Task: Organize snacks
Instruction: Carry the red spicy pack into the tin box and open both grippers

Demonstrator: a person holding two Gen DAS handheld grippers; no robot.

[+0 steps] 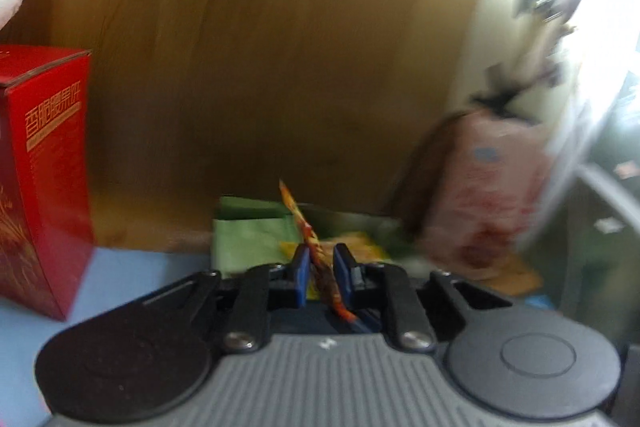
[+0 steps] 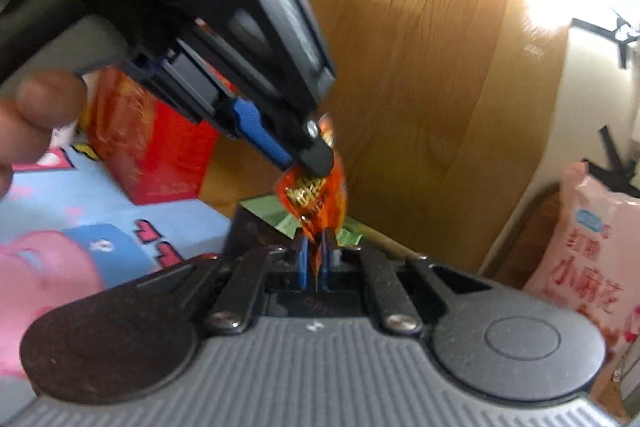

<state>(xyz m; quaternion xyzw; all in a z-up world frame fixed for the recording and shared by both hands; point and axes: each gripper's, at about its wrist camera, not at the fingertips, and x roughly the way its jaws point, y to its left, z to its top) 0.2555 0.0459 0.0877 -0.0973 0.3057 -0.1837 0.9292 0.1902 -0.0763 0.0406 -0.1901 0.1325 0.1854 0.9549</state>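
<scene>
Chinese print marks three snack packs around the two claws.

Gold characters reading 香脆腰果仁 run down the side of a red box [image 1: 44,163] standing far left of the left claw. Right of the right claw, a pink bag [image 2: 592,251] carries red lettering, 小麻花, under a small blue logo too blurred to read. The orange sachet [image 2: 316,199] pinched just ahead of the right claw bears gold characters, illegible through motion blur.

So the snack packet [image 2: 316,199] is a small orange-red foil sachet with gold lettering, crinkled, held up edge-on above the green packets [image 1: 248,235]. The red box [image 1: 44,179] stands upright off to the left of those, on the tabletop [image 1: 132,275].
</scene>
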